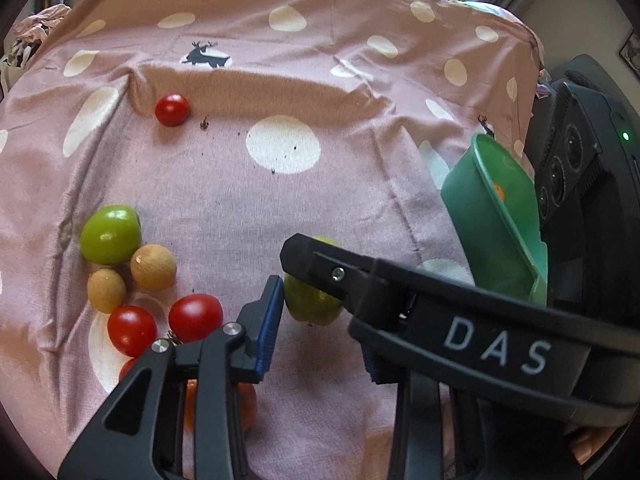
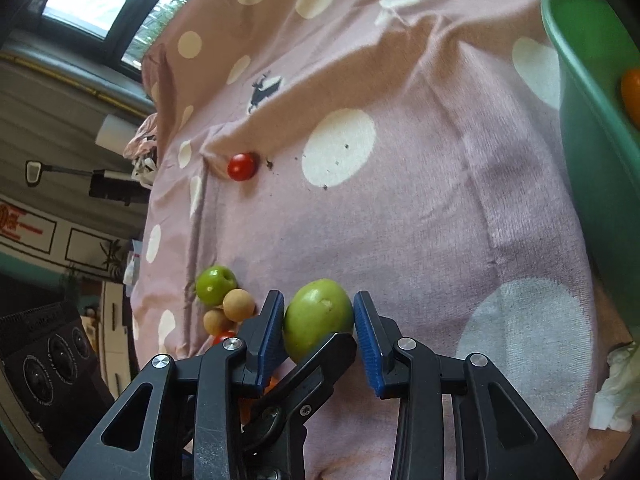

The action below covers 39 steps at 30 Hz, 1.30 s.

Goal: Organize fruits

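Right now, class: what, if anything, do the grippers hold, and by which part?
Both the right gripper and the left gripper pinch one green fruit across its sides.

Green fruit (image 2: 318,320) apparently clamped between both grippers' pads, near clustered fruits (image 1: 132,280).
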Tool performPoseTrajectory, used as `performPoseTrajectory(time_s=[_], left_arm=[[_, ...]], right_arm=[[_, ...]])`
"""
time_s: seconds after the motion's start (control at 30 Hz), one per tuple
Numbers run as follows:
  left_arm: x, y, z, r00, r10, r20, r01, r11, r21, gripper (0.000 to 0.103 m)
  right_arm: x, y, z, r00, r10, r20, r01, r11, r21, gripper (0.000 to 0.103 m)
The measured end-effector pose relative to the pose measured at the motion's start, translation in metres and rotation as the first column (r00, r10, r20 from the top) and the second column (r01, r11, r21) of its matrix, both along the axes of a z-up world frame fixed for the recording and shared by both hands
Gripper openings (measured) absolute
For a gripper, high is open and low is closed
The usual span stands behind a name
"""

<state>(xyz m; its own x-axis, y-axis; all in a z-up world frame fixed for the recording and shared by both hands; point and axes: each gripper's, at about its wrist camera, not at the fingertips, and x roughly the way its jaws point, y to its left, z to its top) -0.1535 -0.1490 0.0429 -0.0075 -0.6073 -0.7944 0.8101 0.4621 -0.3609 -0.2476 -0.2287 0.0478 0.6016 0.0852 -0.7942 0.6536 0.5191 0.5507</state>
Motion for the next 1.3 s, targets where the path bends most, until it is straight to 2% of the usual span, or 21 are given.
performPoseTrajectory(time_s=[0.43, 0.6, 1.3], left_arm=[[-0.014, 0.006, 0.026, 0.993, 0.024, 0.112, -0.011, 0.993, -0.117, 0.035], [-0.018, 0.009, 0.033, 0.991, 0.026, 0.135, -0.006, 0.989, -0.15, 0.034], [-0.033, 0.015, 0.052, 0.984, 0.024, 0.179, 0.019, 0.971, -0.237, 0.034]], right_arm=[[-0.007, 0.005, 0.029, 0.995, -0.007, 0.101, 0.018, 0.994, -0.107, 0.039], [-0.01, 0.01, 0.04, 0.993, 0.003, 0.119, 0.017, 0.986, -0.166, 0.039], [-0.025, 0.017, 0.069, 0.985, 0.012, 0.17, 0.034, 0.964, -0.265, 0.039]])
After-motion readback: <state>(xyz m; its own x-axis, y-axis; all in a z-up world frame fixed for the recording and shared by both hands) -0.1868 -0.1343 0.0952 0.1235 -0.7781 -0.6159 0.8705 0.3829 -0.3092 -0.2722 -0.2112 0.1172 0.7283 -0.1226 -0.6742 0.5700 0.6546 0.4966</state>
